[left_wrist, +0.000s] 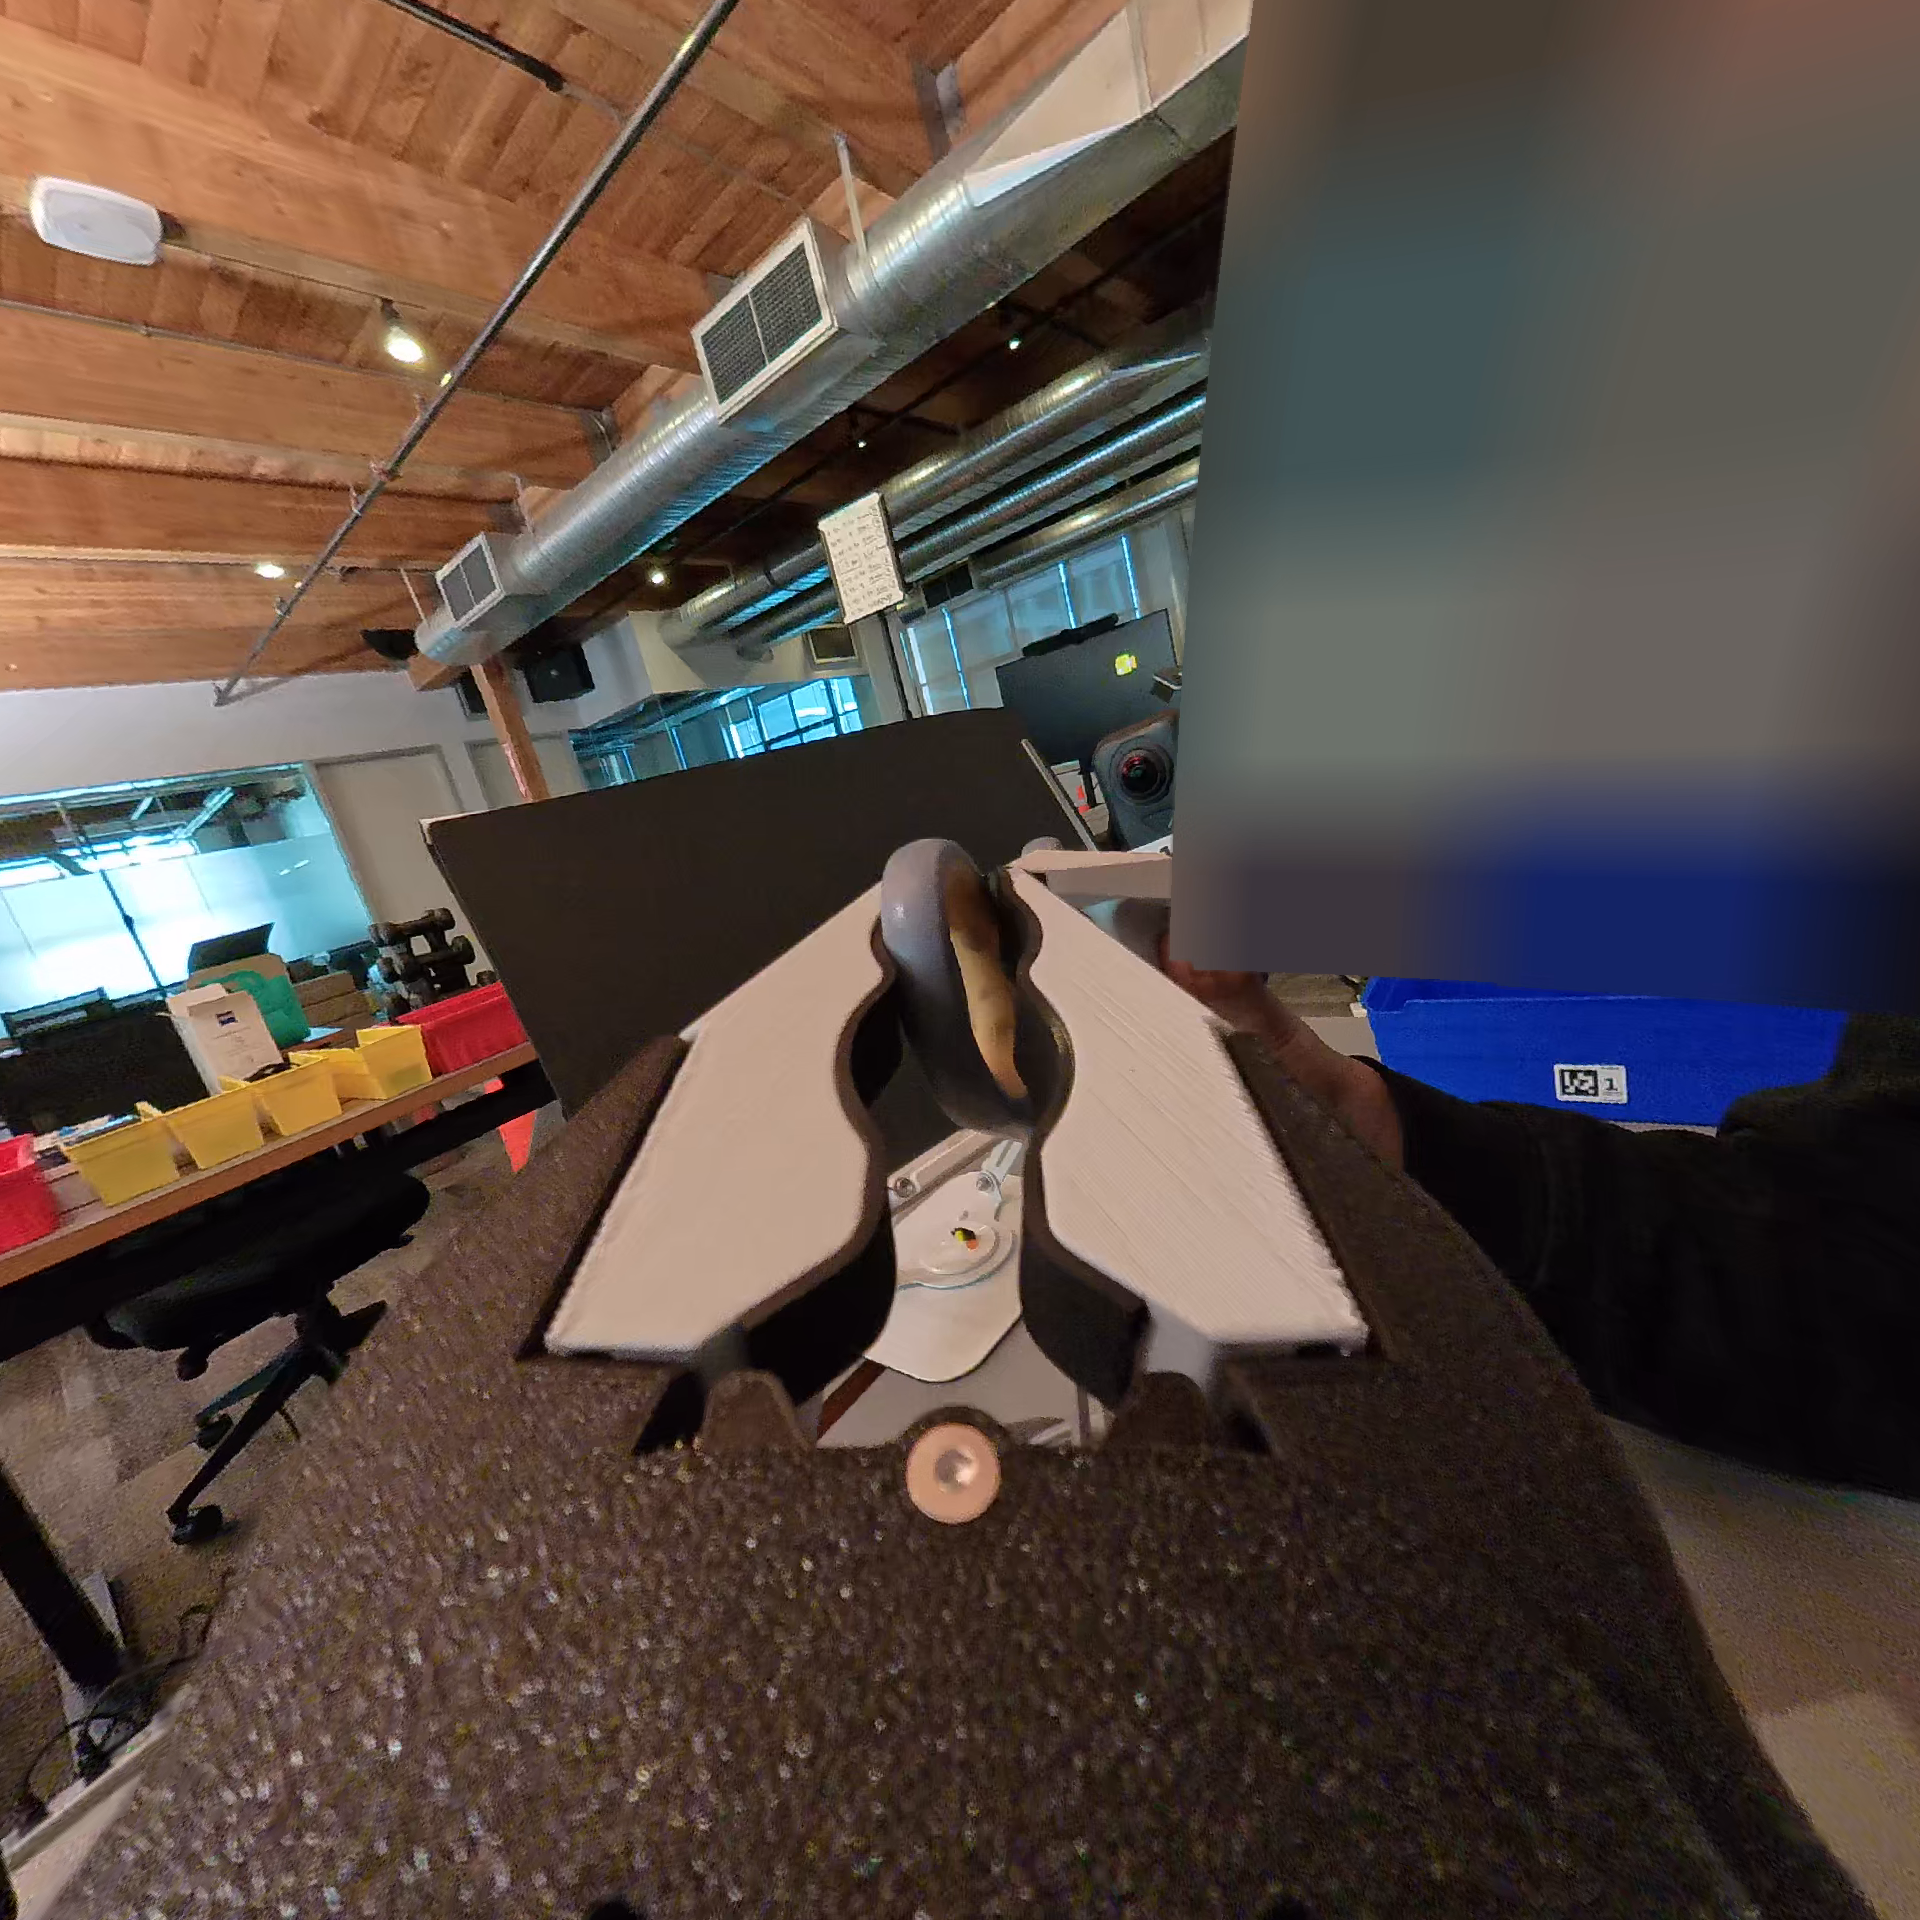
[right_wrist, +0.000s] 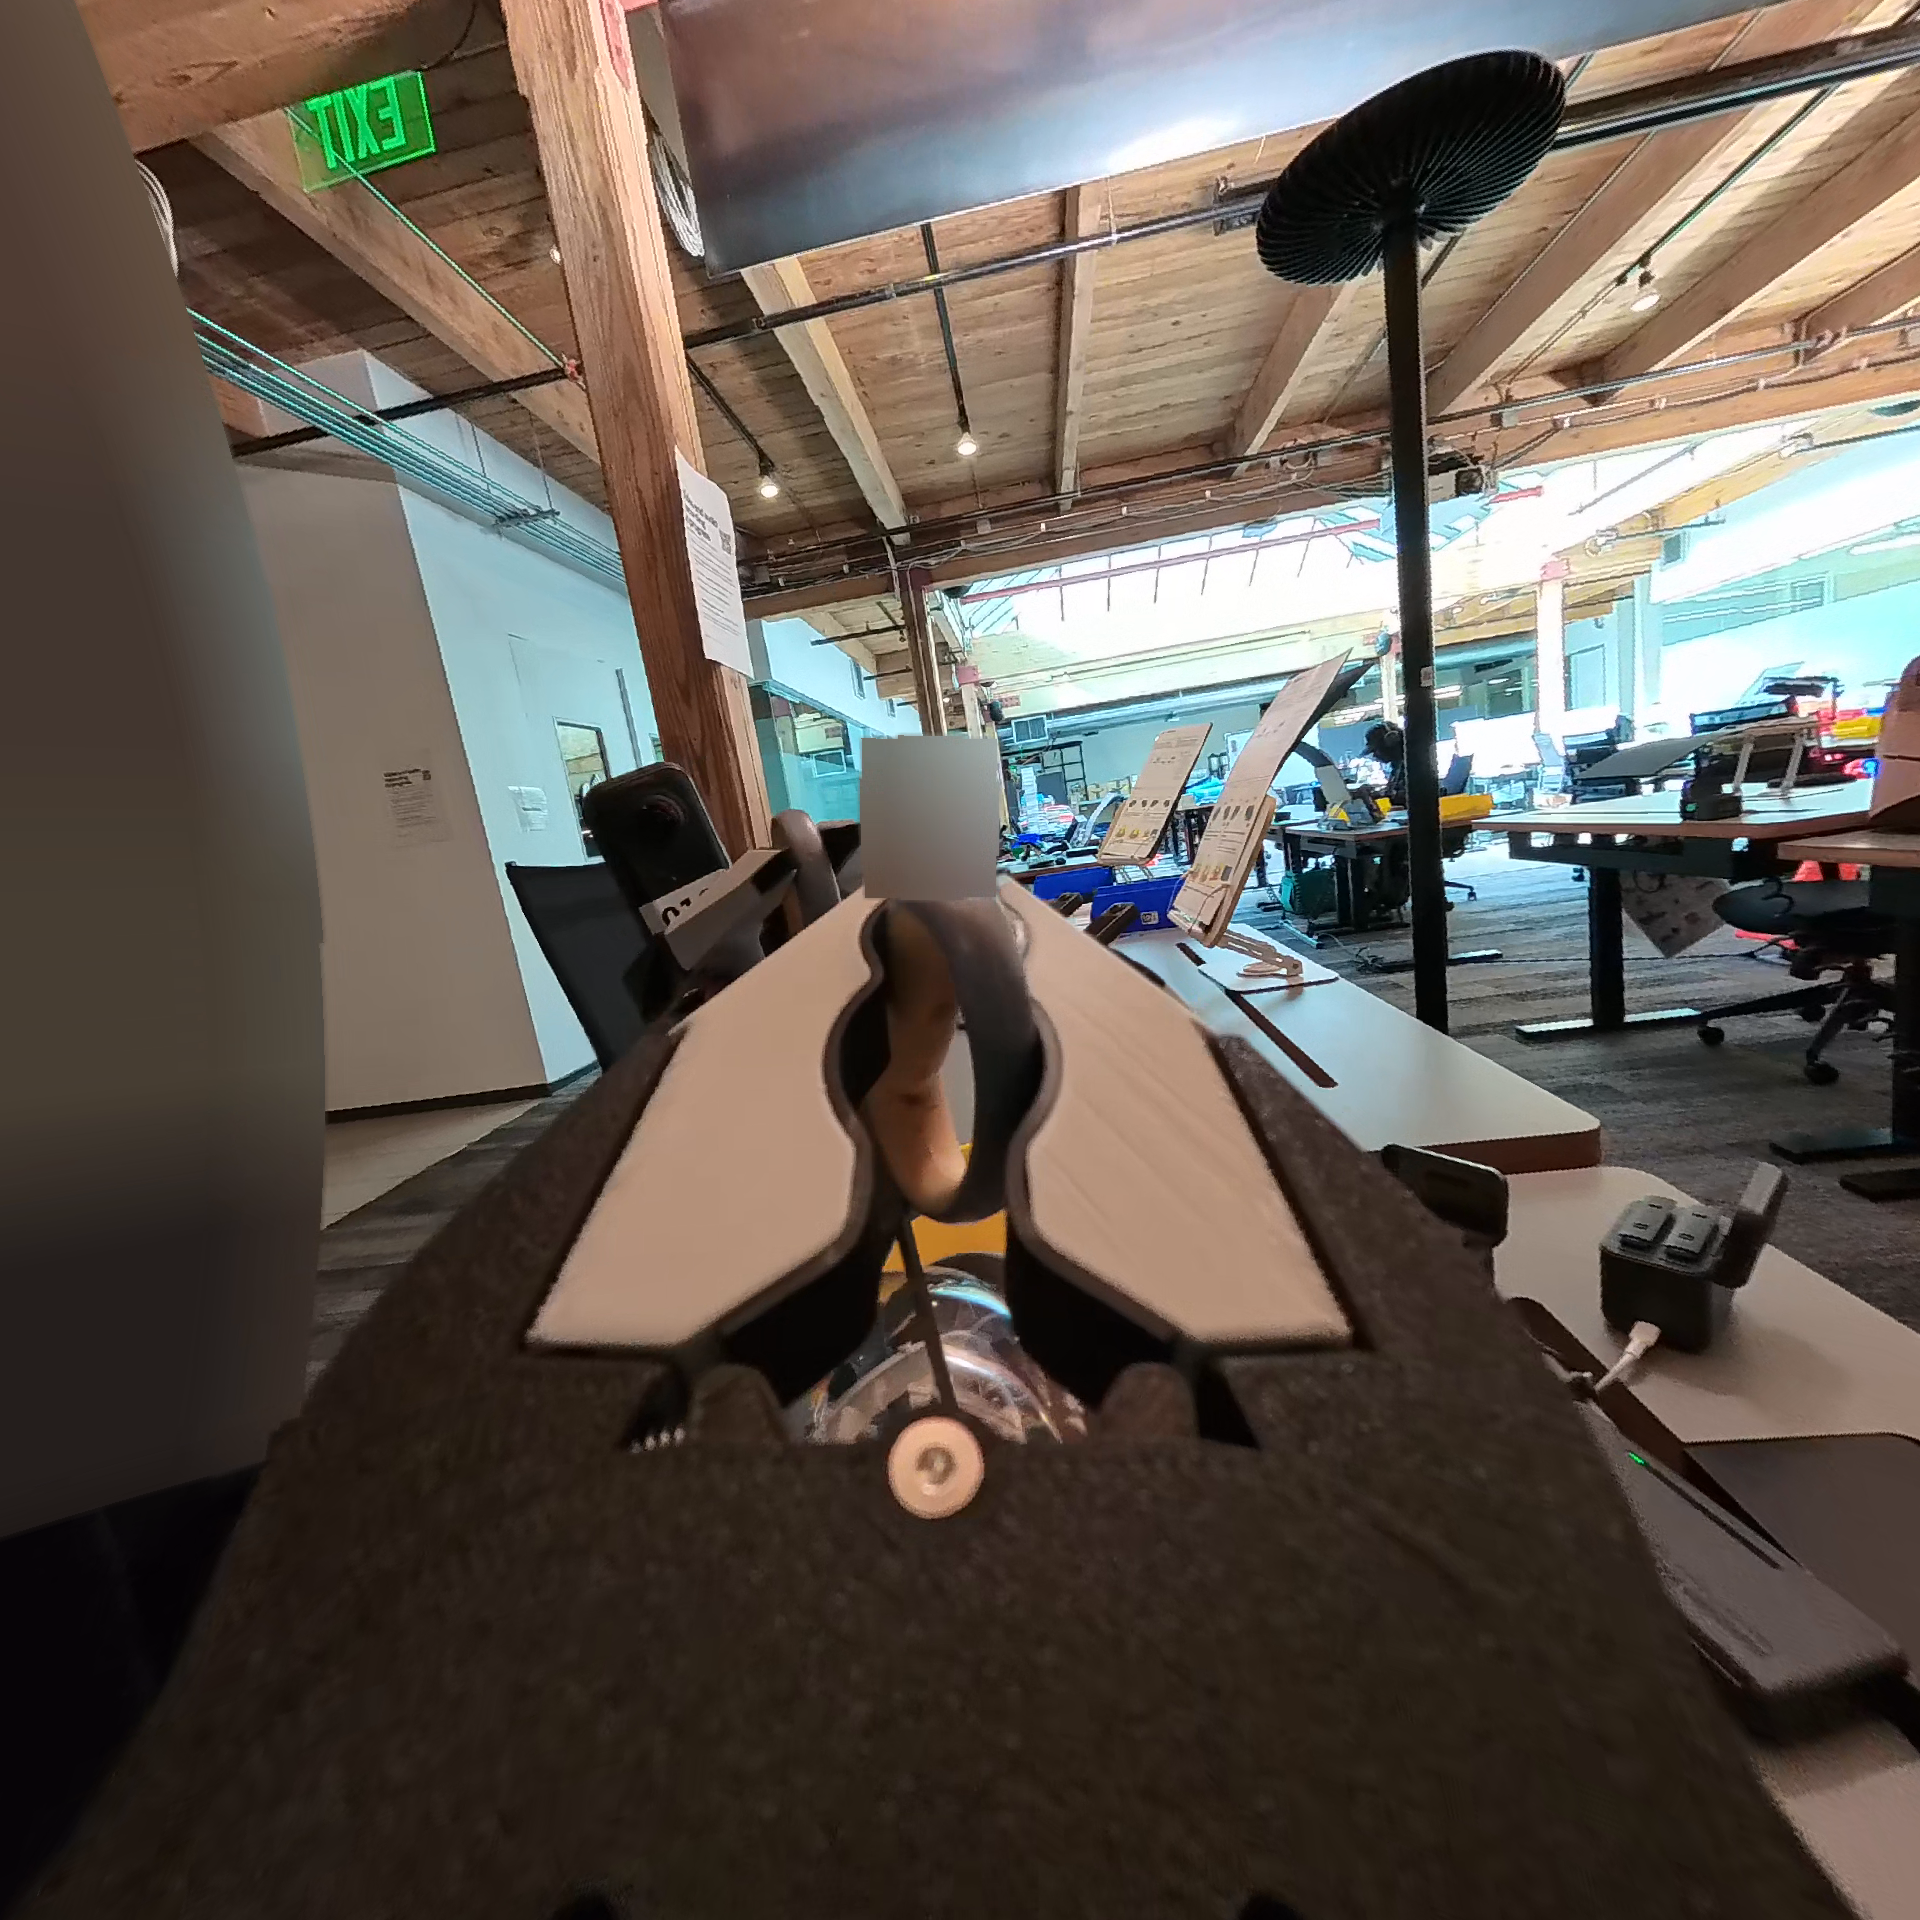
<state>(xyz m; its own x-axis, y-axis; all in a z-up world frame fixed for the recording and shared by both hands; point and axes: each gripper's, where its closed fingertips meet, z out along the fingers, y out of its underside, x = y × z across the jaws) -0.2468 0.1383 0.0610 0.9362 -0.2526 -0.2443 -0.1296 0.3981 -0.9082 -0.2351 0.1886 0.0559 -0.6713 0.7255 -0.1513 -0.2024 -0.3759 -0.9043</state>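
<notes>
Two tools, each clamped on a grey ring: left tool (left_wrist: 961, 997) grips ring (left_wrist: 940, 997) mid-frame; right tool (right_wrist: 951, 1039) likewise, handle (right_wrist: 987, 1039) centre frame.

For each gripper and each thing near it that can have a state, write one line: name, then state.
Left gripper: shut on a grey loop handle.
Right gripper: shut on a second grey loop handle.
Small black charging case: lid open, white cable plugged in.
Ceiling spotlight: lit.

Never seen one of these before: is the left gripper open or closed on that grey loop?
Closed. In the left wrist view the left gripper has its white fingers pinching the grey loop handle between them.
</notes>
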